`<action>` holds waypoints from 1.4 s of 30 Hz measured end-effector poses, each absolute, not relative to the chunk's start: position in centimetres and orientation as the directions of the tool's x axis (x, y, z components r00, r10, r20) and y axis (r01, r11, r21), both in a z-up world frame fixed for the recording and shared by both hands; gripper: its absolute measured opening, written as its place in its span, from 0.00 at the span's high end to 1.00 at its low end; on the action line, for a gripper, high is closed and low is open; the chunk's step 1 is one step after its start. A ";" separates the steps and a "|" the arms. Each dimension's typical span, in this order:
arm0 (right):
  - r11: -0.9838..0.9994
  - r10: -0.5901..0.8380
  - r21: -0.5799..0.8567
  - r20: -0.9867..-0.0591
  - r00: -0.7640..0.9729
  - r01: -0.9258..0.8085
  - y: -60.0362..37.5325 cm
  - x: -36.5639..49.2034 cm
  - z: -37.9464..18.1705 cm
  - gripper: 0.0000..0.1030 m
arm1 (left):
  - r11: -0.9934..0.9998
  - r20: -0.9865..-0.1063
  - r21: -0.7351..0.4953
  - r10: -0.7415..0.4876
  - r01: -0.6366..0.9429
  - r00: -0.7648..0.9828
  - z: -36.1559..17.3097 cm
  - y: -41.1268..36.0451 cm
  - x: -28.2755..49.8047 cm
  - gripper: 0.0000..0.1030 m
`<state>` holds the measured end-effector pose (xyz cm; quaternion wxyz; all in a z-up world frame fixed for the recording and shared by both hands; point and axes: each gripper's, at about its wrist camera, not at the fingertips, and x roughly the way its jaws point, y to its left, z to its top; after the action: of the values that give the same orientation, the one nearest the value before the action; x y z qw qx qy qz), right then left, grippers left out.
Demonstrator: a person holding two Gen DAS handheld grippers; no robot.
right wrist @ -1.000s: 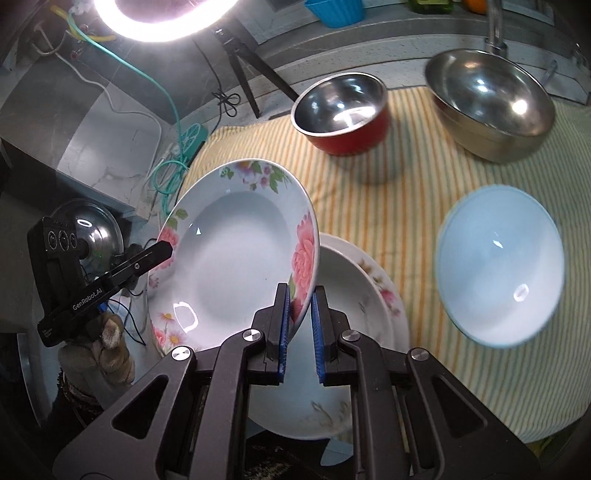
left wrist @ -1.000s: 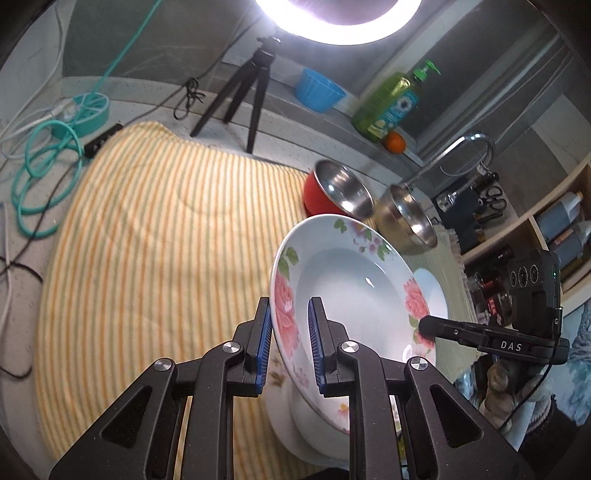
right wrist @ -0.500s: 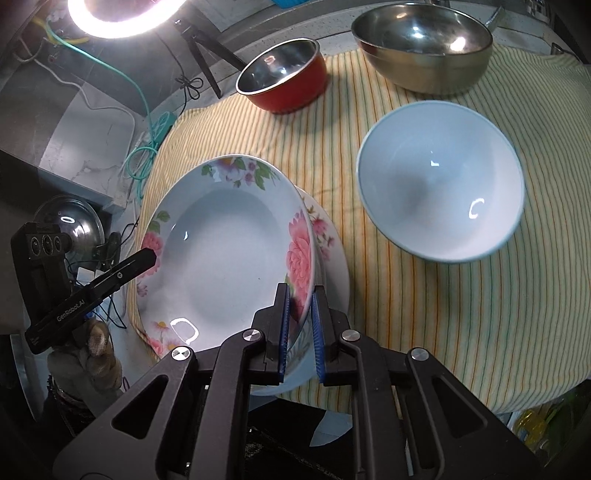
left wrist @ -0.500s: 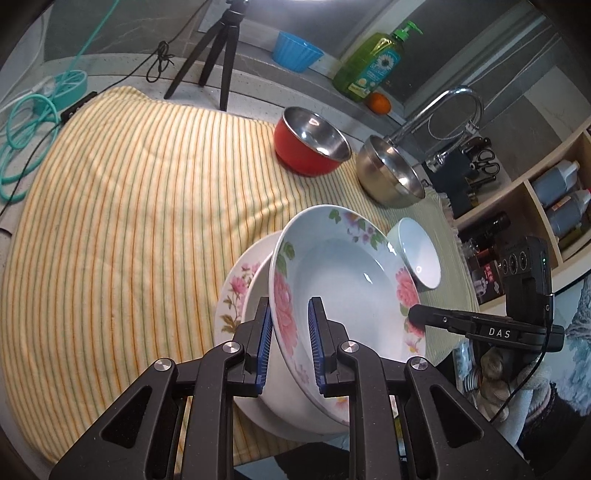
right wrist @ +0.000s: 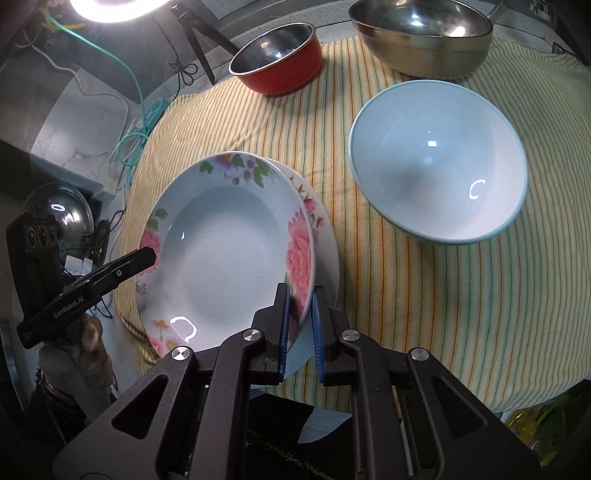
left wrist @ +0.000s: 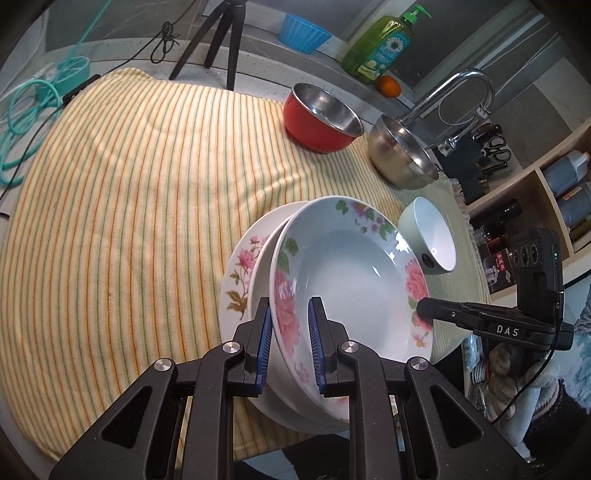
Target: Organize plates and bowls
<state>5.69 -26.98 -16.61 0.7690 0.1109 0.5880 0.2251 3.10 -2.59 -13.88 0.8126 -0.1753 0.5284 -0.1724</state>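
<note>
- Left claw [left wrist: 290,332]: blue pads either side of the near rim of the rose-pattern deep plate [left wrist: 351,280]. The right pad sits inside the rim, and a sliver of gap shows there. The left pad is behind the rim, so I cannot tell if the grip is firm or loosened.
- Right claw [right wrist: 298,325]: pads straddle the opposite rim of the same plate [right wrist: 221,251]. The jaws are narrow with a small gap at the right pad; clamping force cannot be read.
- The plate is tilted and lies on top of a second floral plate [left wrist: 243,269], whose rim shows past it on the left in the left view and on the right in the right view [right wrist: 325,236]. Both are on the striped cloth [left wrist: 129,184] near the table's front edge.
- Pale blue bowl [right wrist: 437,162] stands upright on the cloth just beside the plates, not touching them.
- Further back are a red bowl with a steel interior [right wrist: 277,59] and a larger steel bowl [right wrist: 421,33], apart from each other.
- Beyond the cloth: faucet [left wrist: 458,96], green soap bottle [left wrist: 380,44], tripod legs [left wrist: 218,40].
</note>
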 end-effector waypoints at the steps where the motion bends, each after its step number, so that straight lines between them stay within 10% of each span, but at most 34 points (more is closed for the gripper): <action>1: 0.876 0.472 0.429 -0.856 0.209 -0.221 -26.9 5.7 -16.6 0.89 | 0.879 -0.799 -0.467 -0.466 0.094 0.381 -13.9 -2.5 3.1 0.83; 26: 0.891 0.405 0.326 -0.884 0.233 -0.315 -24.6 4.8 -15.8 0.59 | 0.913 -0.837 -0.390 -0.406 0.121 0.366 -13.8 -3.0 3.0 0.83; 42: 0.903 0.382 0.304 -0.892 0.243 -0.304 -24.2 4.4 -15.8 0.58 | 0.927 -0.848 -0.350 -0.374 0.132 0.377 -13.5 -3.4 2.9 0.80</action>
<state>4.38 -24.21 -15.76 0.7877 0.0336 0.5754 0.2177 2.89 -3.39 -13.52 0.8221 -0.1127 0.5365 -0.1538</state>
